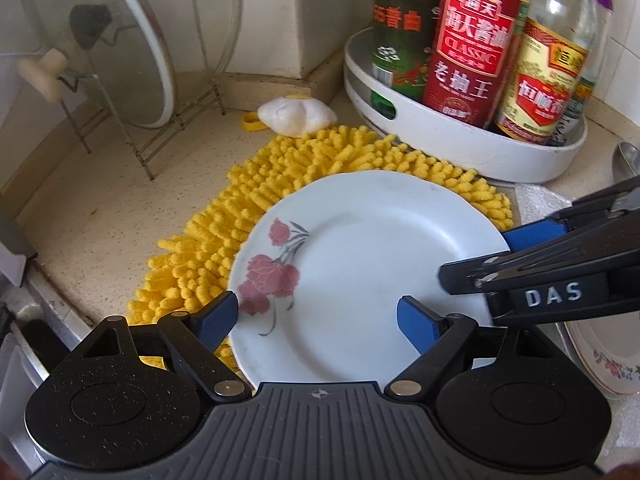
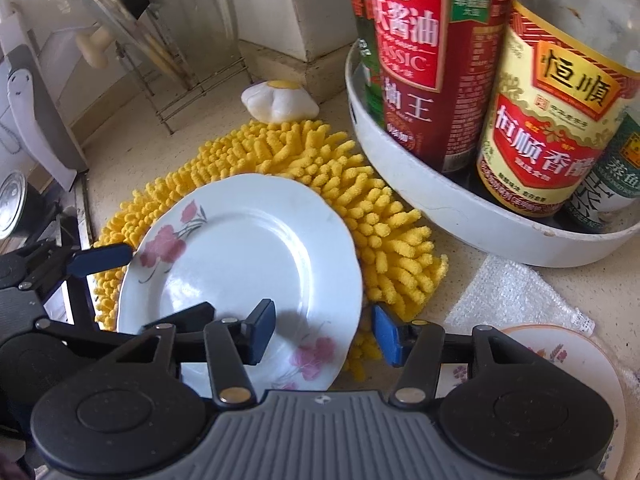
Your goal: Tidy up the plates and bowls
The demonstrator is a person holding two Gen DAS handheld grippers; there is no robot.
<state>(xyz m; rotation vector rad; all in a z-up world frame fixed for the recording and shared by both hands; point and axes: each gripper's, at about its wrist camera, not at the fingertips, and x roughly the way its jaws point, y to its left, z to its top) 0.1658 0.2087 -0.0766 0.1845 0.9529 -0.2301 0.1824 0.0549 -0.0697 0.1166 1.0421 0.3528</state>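
At the centre of both wrist views, a white flowered plate (image 1: 360,264) lies on a yellow shaggy mat (image 1: 240,216) on the counter (image 1: 100,208). My left gripper (image 1: 318,316) and right gripper (image 2: 322,330) hover with jaws wide, holding nothing. I judge the plate stiff, slippery, breakable; its rim is the best hold. A tray of bottles (image 2: 452,204) crowds the upper right; a second plate (image 2: 568,356) sits lower right.

Home kitchen. Speckled countertop (image 1: 120,200) met a tiled wall (image 1: 272,12); a glass pot lid (image 1: 100,40) stood in a wire rack (image 1: 160,136). Sauce and vinegar bottles (image 2: 416,60) crowded a white turntable tray (image 2: 440,208). Yellow chenille cloth (image 2: 380,216) and floral plate (image 2: 248,256) lay alongside.
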